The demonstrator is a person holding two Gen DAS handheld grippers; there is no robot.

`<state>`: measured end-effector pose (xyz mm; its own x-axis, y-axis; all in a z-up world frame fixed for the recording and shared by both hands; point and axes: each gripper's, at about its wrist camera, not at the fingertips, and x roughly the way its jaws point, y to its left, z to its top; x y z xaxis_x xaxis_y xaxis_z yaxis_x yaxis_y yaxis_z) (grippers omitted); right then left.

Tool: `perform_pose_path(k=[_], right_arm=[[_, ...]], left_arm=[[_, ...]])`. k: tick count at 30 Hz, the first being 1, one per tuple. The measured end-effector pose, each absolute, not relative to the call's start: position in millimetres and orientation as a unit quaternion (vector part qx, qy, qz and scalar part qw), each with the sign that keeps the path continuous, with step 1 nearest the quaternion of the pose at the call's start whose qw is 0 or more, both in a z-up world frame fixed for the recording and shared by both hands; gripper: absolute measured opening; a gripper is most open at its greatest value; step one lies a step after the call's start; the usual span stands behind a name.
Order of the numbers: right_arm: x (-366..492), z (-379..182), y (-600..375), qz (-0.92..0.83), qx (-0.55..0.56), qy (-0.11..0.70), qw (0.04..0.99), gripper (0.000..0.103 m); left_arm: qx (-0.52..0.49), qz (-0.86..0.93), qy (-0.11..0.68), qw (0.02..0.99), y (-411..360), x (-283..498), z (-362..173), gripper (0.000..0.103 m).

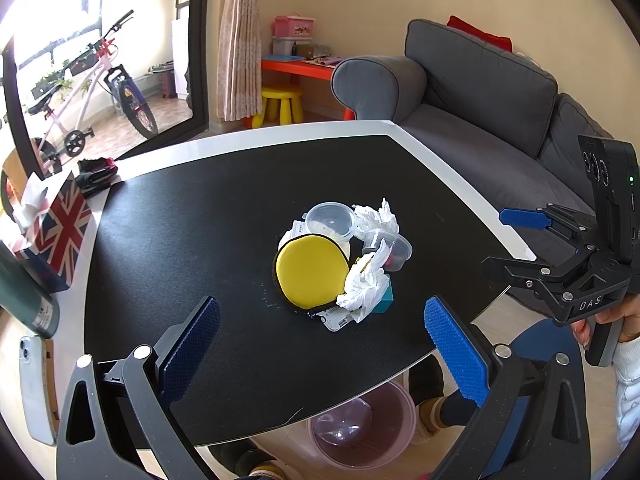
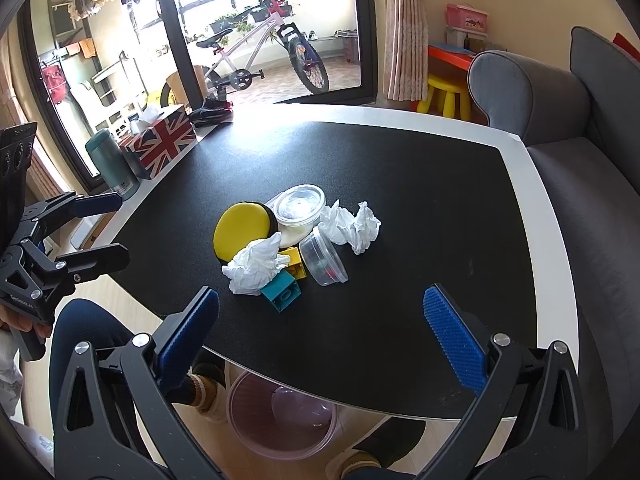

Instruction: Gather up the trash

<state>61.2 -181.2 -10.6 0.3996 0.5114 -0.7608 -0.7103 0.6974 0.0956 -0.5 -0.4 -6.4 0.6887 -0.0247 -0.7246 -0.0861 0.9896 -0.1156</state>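
A heap lies mid-table on the black mat (image 1: pixel 192 240): a yellow round pouch (image 1: pixel 310 274), two crumpled white tissues (image 1: pixel 366 288) (image 1: pixel 378 216), two clear plastic tubs (image 1: pixel 332 220) (image 1: pixel 390 246), a teal brick (image 1: pixel 386 300) and paper labels. The right wrist view shows the pouch (image 2: pixel 240 228), near tissue (image 2: pixel 256 266), far tissue (image 2: pixel 354 226), tubs (image 2: pixel 300 204) (image 2: pixel 324 260), teal brick (image 2: pixel 282 292) and a yellow brick (image 2: pixel 296 262). My left gripper (image 1: pixel 320 340) is open and empty, short of the heap. My right gripper (image 2: pixel 320 332) is open and empty, also short of it.
A translucent pink bin (image 1: pixel 362 424) stands on the floor under the table's near edge, also in the right wrist view (image 2: pixel 284 416). A Union Jack tissue box (image 2: pixel 160 144), a green bottle (image 2: pixel 112 168) and a phone (image 1: pixel 34 388) sit at the table's side. A grey sofa (image 1: pixel 480 92) stands behind.
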Motion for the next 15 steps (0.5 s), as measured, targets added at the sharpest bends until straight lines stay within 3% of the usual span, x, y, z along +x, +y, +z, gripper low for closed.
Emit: perform_pose_path(k=[15], right_arm=[[71.0, -20.3, -173.7, 0.373, -0.127, 0.414, 0.820, 0.100]], left_arm=[[-0.072, 0.018, 0.396, 0.915, 0.8, 0.6, -6.8, 0.098]])
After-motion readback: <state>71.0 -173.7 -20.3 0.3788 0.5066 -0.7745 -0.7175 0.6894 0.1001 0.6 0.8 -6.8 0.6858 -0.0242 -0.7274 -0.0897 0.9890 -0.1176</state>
